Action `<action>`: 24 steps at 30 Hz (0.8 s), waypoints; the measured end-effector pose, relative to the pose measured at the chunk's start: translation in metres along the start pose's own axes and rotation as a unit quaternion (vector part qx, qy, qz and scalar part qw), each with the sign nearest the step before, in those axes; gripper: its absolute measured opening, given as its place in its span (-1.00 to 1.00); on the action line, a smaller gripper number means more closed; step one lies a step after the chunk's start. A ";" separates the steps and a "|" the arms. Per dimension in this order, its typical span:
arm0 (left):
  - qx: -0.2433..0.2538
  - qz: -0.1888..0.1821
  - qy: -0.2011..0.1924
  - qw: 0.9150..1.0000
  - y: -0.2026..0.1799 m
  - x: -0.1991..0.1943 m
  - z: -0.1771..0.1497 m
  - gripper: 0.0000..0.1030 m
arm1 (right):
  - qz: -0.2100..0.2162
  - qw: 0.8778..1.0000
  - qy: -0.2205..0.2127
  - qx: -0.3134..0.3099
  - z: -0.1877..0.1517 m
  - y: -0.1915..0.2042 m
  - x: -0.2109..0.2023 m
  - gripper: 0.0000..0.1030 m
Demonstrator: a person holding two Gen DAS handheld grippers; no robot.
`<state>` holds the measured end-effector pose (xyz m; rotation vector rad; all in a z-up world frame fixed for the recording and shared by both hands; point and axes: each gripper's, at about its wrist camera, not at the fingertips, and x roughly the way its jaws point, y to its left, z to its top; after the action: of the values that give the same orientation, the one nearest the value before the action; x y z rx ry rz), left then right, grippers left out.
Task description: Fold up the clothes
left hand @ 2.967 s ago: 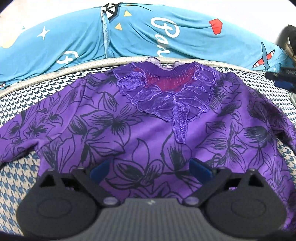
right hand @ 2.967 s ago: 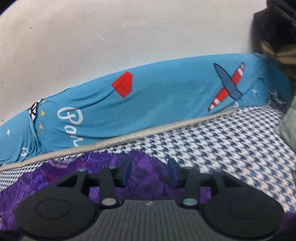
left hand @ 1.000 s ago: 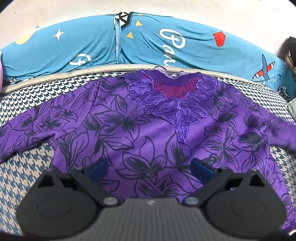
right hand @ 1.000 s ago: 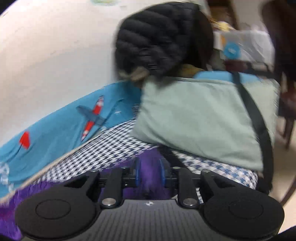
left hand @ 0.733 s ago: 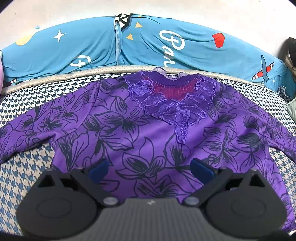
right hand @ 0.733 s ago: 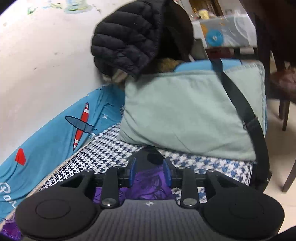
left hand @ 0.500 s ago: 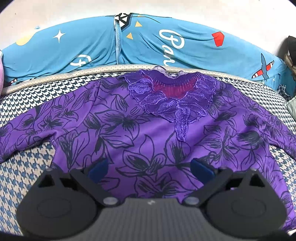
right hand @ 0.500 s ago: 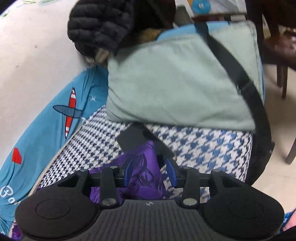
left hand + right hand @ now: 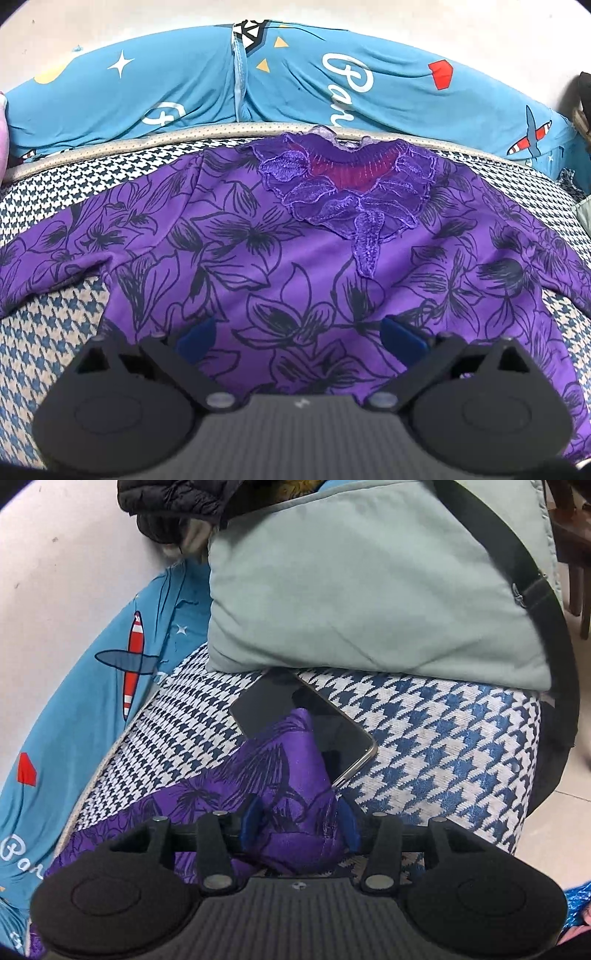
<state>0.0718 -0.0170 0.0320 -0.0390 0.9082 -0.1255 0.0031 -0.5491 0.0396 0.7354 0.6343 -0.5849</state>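
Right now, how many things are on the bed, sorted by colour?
Purple: 1, the top, one sleeve between the right tongs
Black: 2, the phone and the puffy jacket
Pale green: 1, the cushion
Blue with pictures: 1, the long pillow
Total: 5

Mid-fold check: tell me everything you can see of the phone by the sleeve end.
The phone is a dark slab with a glossy black face, rounded corners and a thin metallic edge. It lies flat and skewed on the houndstooth cover, its far end against or slightly under the grey-green cushion. The purple sleeve drapes over its near left part. The right gripper straddles that sleeve just short of the phone's near corner.
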 end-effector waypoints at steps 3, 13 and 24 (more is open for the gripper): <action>0.001 -0.001 0.001 1.000 -0.002 0.001 0.000 0.92 | 0.011 1.000 0.010 -0.011 -0.001 0.004 0.003 -0.71; 0.001 0.009 0.001 1.000 -0.002 0.003 0.000 0.92 | -0.150 0.951 -0.235 -0.137 -0.004 0.047 -0.061 -0.30; -0.021 0.014 -0.005 1.000 0.017 -0.005 0.000 0.97 | 0.048 0.983 -0.069 -0.165 -0.026 0.075 -0.045 -0.30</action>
<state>0.0701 0.0004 0.0341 -0.0655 0.9008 -0.0799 0.0159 -0.4725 0.0872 0.4087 0.5465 -0.4230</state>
